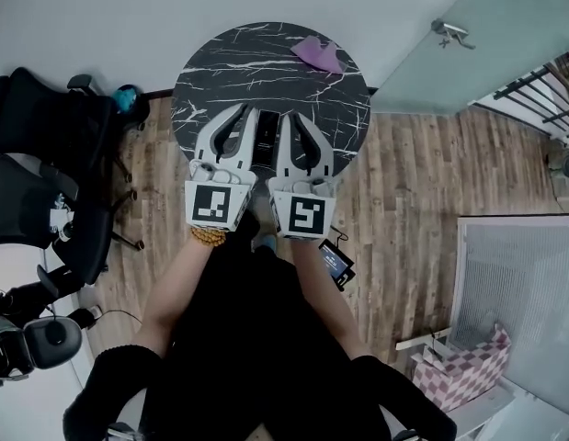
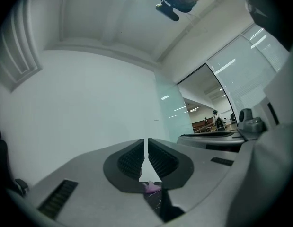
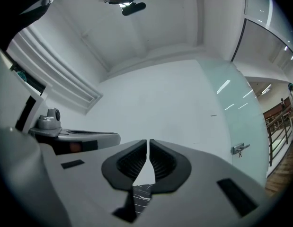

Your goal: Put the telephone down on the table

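A dark oblong telephone [image 1: 266, 136] lies flat on the round black marble table [image 1: 220, 72], near its front edge. My two grippers hang side by side just above that edge, the telephone between them. The left gripper [image 1: 240, 113] is to the telephone's left and the right gripper [image 1: 291, 118] to its right; neither touches it. In the left gripper view the jaws [image 2: 146, 143] stand shut to a thin slit with nothing in them. The right gripper's jaws [image 3: 148, 143] are likewise shut and empty, with a bit of marble table [image 3: 142, 193] below them.
A purple cloth [image 1: 319, 55] lies at the table's far right; it also shows under the left jaws as the cloth [image 2: 151, 187]. Black office chairs [image 1: 45, 154] stand left. A glass door [image 1: 452, 33] is at the right, a pink checkered box [image 1: 468, 370] bottom right.
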Demonstrator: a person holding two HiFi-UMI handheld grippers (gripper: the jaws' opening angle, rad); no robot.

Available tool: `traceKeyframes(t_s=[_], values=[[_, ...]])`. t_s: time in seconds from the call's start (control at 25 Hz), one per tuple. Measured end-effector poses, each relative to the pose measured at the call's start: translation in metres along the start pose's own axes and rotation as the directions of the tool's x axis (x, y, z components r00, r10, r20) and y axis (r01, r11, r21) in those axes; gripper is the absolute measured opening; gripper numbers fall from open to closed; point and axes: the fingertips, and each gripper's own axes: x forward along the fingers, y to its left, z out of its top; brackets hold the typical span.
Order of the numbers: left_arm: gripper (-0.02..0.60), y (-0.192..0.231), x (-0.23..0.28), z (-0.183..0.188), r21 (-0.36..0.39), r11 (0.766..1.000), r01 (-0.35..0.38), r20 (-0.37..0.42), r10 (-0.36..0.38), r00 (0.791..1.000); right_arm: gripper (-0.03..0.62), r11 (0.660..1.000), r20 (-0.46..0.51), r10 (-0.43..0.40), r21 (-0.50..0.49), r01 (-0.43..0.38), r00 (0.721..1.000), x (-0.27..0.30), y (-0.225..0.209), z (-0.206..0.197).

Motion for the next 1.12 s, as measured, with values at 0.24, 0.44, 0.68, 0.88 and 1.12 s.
traceKeyframes(t_s=[0.24, 0.44, 0.68, 0.88, 1.12], values=[[0.025, 0.008, -0.016, -0.004, -0.004, 1.0, -0.004, 0.007, 0.004, 1.0, 0.04, 1.0, 0.019, 0.002, -0.012, -0.002, 1.0, -0.006, 0.018, 0.009], [0.018, 0.023, -0.025, -0.01, -0.033, 0.999, 0.001, -0.007, -0.001, 1.0, 0.04, 0.999, 0.023, 0.008, -0.045, -0.007, 1.0, -0.004, 0.038, 0.006], [0.014, 0.042, -0.036, -0.022, -0.048, 0.998, 0.031, -0.011, -0.031, 0.999, 0.04, 0.997, -0.041, 0.013, -0.072, -0.016, 0.999, -0.002, 0.068, -0.015], [0.014, 0.058, -0.051, -0.042, -0.049, 0.997, 0.066, -0.022, -0.067, 0.997, 0.04, 0.995, -0.108, 0.01, -0.097, -0.02, 0.994, -0.004, 0.091, -0.036], [0.014, 0.053, -0.074, -0.069, -0.051, 0.987, 0.153, -0.052, -0.156, 0.986, 0.04, 0.997, -0.144, -0.051, -0.067, 0.042, 0.988, -0.015, 0.107, -0.06]])
